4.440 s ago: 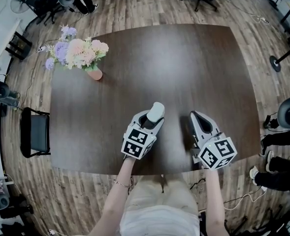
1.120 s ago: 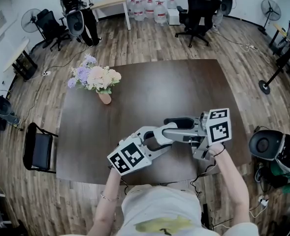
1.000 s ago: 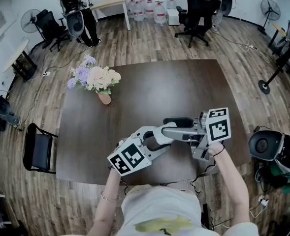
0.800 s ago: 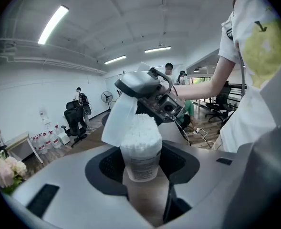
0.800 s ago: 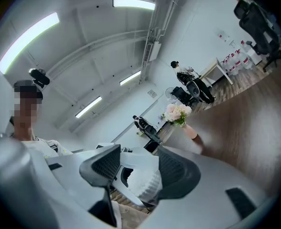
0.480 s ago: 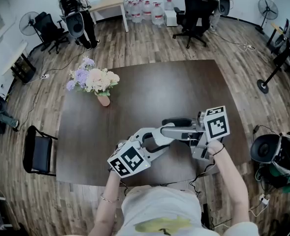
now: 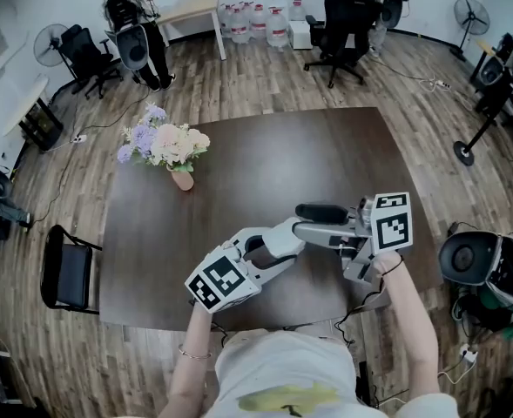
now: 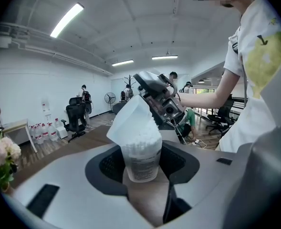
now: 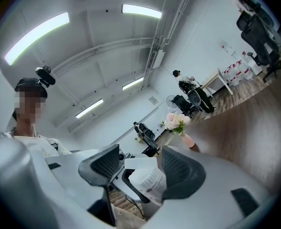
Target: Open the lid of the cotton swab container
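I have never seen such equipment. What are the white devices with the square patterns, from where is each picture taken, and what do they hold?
There is no robot here. A person holds one tool in each hand. Each tool ends in two jaws that pinch, and the patterned cube is part of the tool. The head view comes from a camera on the person's head, looking down on a dark table where a vase of flowers stands. The other two views come from cameras riding on the tools. The left gripper clamps a clear cotton swab container, whose lid is tilted up. The right gripper has that lid between its jaws. I cannot tell whether it squeezes it.
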